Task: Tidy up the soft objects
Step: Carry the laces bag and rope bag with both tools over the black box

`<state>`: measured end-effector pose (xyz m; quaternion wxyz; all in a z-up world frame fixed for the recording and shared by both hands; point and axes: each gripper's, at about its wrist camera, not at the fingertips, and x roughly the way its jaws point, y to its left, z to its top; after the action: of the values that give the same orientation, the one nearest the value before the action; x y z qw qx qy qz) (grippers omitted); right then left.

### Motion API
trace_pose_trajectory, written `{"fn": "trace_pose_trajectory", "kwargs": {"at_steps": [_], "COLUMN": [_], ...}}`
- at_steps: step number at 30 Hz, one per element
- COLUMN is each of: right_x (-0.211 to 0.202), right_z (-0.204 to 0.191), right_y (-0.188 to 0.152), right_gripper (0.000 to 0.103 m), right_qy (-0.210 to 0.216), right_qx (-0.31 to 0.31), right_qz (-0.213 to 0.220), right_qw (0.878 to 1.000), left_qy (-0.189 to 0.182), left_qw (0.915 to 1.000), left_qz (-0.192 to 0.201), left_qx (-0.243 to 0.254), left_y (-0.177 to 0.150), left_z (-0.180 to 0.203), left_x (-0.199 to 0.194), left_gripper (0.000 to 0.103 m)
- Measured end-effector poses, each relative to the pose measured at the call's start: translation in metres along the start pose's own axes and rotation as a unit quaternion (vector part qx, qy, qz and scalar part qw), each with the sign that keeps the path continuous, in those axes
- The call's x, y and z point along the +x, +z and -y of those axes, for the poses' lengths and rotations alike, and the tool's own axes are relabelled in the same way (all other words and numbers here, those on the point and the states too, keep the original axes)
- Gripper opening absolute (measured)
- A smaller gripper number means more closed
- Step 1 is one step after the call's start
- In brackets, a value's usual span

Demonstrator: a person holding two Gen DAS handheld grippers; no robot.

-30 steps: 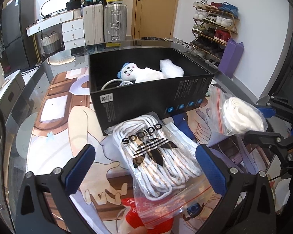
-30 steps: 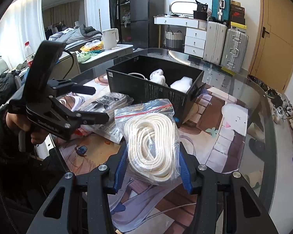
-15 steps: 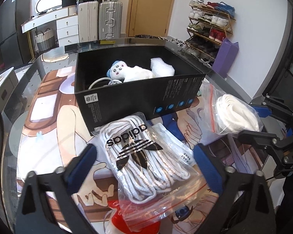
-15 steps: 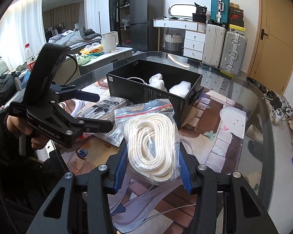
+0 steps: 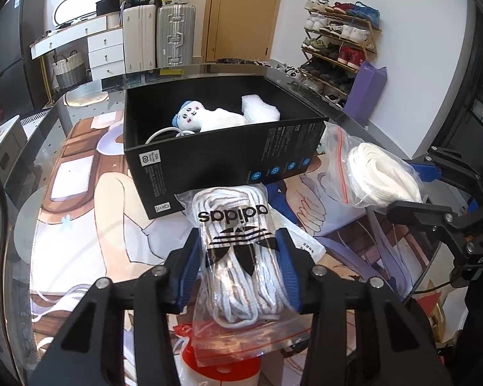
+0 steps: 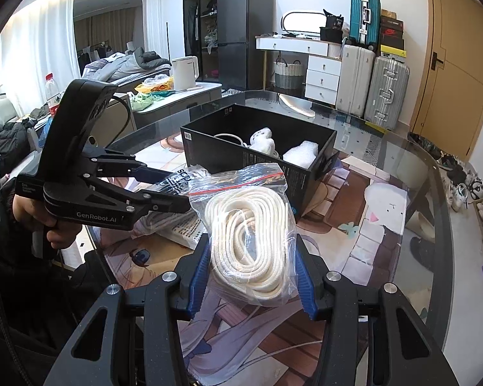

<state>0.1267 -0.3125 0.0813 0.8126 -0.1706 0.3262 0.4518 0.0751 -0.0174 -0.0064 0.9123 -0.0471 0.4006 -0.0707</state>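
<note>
The left gripper (image 5: 240, 268) has its fingers pinched on a zip bag of white shoelaces (image 5: 238, 257) printed with a black Adidas logo, squeezing the soft bundle at its waist so it will not slip, just in front of the black cardboard box (image 5: 222, 164) on the table (image 5: 80, 225). The right gripper (image 6: 252, 273) likewise clamps a clear, red-sealed bag of cream rope (image 6: 248, 234), coiled in loops. Both sit near the box, probably bound for it, where a plush toy (image 5: 206, 117) lies.
</note>
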Motion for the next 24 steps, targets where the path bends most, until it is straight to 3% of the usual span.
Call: {"fn": "trace_pose_trajectory", "kwargs": {"at_steps": [11,24], "right_x": [-0.013,-0.008], "right_z": [0.0,0.003], "right_y": [0.009,0.033], "right_gripper": [0.048,0.048], "right_qy": [-0.01,-0.036], "right_qx": [0.024,0.065], "right_qz": [0.052,0.054], "right_qw": [0.998,0.996], "left_qy": [-0.004,0.004], "left_qw": [0.9992,0.9964], "left_qz": [0.039,0.084], "left_qx": [-0.002,-0.012], "left_y": [0.006,0.034], "left_z": [-0.002,-0.016], "left_x": [-0.028,-0.053], "left_gripper": [0.043,0.043]}}
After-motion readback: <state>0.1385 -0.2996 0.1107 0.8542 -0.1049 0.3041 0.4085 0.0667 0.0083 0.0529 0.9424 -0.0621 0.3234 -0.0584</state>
